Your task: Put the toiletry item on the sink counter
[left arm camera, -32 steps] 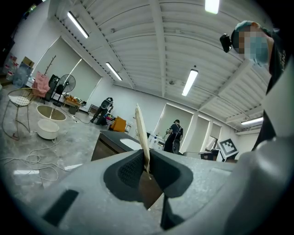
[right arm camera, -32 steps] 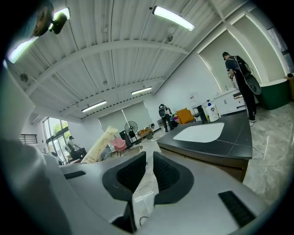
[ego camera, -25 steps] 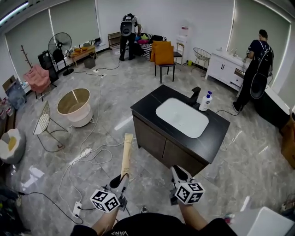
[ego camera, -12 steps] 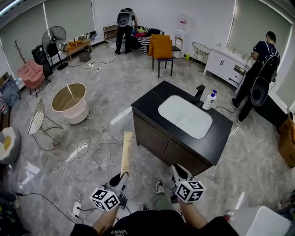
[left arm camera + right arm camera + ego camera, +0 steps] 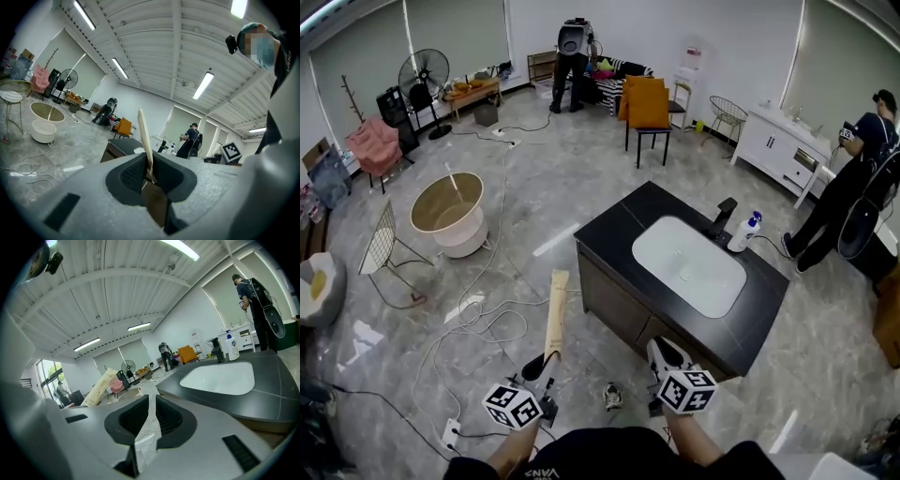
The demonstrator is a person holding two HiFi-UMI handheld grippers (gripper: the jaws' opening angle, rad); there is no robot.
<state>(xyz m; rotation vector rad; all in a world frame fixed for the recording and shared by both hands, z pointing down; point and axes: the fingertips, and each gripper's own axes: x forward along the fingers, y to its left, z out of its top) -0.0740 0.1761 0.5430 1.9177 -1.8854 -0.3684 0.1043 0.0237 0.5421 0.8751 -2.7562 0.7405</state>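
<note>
A long flat tan tube, the toiletry item (image 5: pixel 555 319), sticks forward from my left gripper (image 5: pixel 546 367), which is shut on its lower end. In the left gripper view the tube (image 5: pixel 144 136) stands edge-on between the pads. My right gripper (image 5: pixel 661 352) is beside it, its jaws close together with nothing between them (image 5: pixel 152 416). The black sink counter (image 5: pixel 619 230) with a white basin (image 5: pixel 689 265) stands ahead and to the right, some way beyond both grippers. A black faucet (image 5: pixel 724 217) and a white pump bottle (image 5: pixel 742 232) are on its far side.
White cables (image 5: pixel 487 319) trail over the grey floor to the left of the counter. A round tub (image 5: pixel 450 216) and a wire chair (image 5: pixel 384 248) stand further left. A shoe (image 5: pixel 612 396) lies between the grippers. A person (image 5: pixel 853 197) stands at the right.
The head view has shifted, so the counter now sits a little lower and further right. The person at the right has moved toward the frame's edge. Both grippers keep their hold and spacing.
</note>
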